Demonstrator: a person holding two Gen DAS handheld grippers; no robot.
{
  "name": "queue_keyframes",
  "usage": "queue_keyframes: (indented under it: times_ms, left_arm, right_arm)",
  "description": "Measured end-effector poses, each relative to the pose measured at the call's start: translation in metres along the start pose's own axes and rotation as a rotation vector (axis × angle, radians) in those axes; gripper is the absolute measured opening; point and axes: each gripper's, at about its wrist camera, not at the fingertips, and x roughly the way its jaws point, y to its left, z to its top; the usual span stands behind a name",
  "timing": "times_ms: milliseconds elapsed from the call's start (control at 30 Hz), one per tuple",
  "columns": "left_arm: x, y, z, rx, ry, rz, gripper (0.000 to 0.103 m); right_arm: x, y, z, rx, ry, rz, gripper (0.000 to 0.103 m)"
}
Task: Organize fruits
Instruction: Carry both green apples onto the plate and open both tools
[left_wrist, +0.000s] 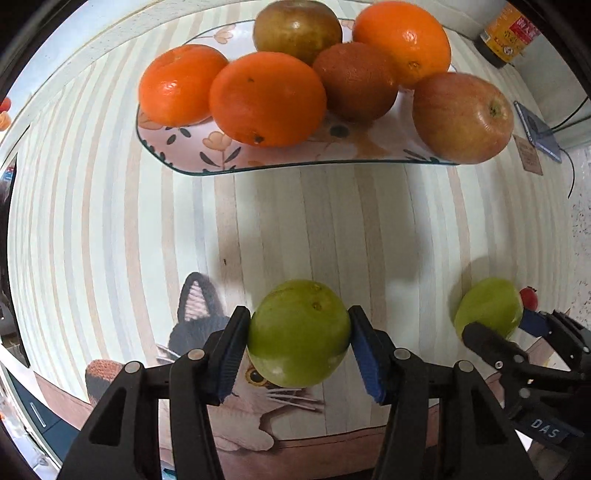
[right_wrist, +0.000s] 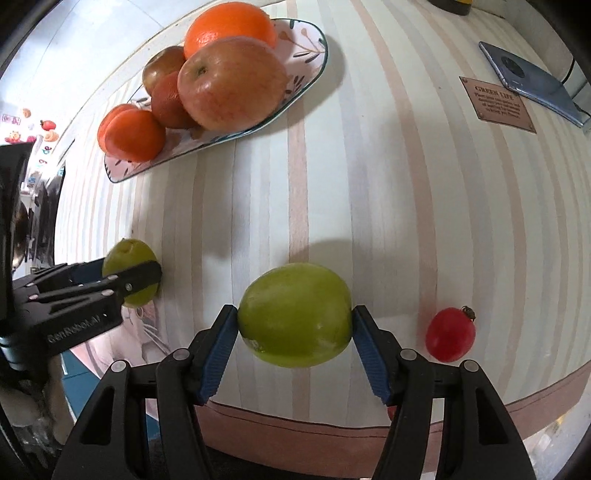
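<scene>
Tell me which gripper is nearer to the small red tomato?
Right. The right gripper, holding a green fruit, sits just beside the tomato; the left gripper is farther off.

The plate sits at the far side of the counter, with 6 fruits piled on it. Nearer than the plate, 2 fruits (each between jaws) lie side by side; the small tomato lies right of them.
</scene>
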Motion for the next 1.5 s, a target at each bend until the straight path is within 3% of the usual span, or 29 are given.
queue_keyframes:
  times_ms: [133, 300, 533, 633, 767, 867, 1067, 1233, 1500]
  left_arm:
    - [-0.026, 0.014, 0.000, -0.035, -0.035, -0.040, 0.052]
    - [-0.072, 0.028, 0.008, -0.071, -0.109, -0.100, 0.052]
    - [-0.132, 0.044, 0.067, -0.085, -0.209, -0.123, 0.052]
    - [-0.129, 0.048, 0.097, -0.100, -0.215, -0.107, 0.052]
    - [-0.115, 0.062, 0.132, -0.128, -0.187, -0.096, 0.052]
    - [-0.098, 0.073, 0.155, -0.147, -0.142, -0.099, 0.052]
    - [-0.067, 0.082, 0.189, -0.160, -0.074, -0.061, 0.052]
    - [-0.046, 0.085, 0.205, -0.183, -0.024, -0.090, 0.052]
    - [-0.024, 0.075, 0.224, -0.128, 0.040, -0.055, 0.052]
  right_arm:
    - [-0.002, 0.004, -0.001, 0.013, 0.010, 0.039, 0.065]
    - [-0.033, 0.004, 0.010, 0.052, -0.029, 0.144, 0.065]
    - [-0.102, -0.009, 0.069, 0.160, -0.178, 0.303, 0.065]
    - [-0.110, -0.023, 0.108, 0.217, -0.219, 0.278, 0.065]
    - [-0.086, -0.044, 0.150, 0.315, -0.156, 0.290, 0.065]
    - [-0.069, -0.039, 0.173, 0.257, -0.130, 0.223, 0.065]
    - [-0.041, -0.019, 0.177, 0.069, -0.078, 0.071, 0.065]
    - [-0.029, -0.023, 0.178, 0.062, -0.069, 0.068, 0.065]
    - [-0.034, -0.019, 0.182, 0.040, -0.052, 0.064, 0.066]
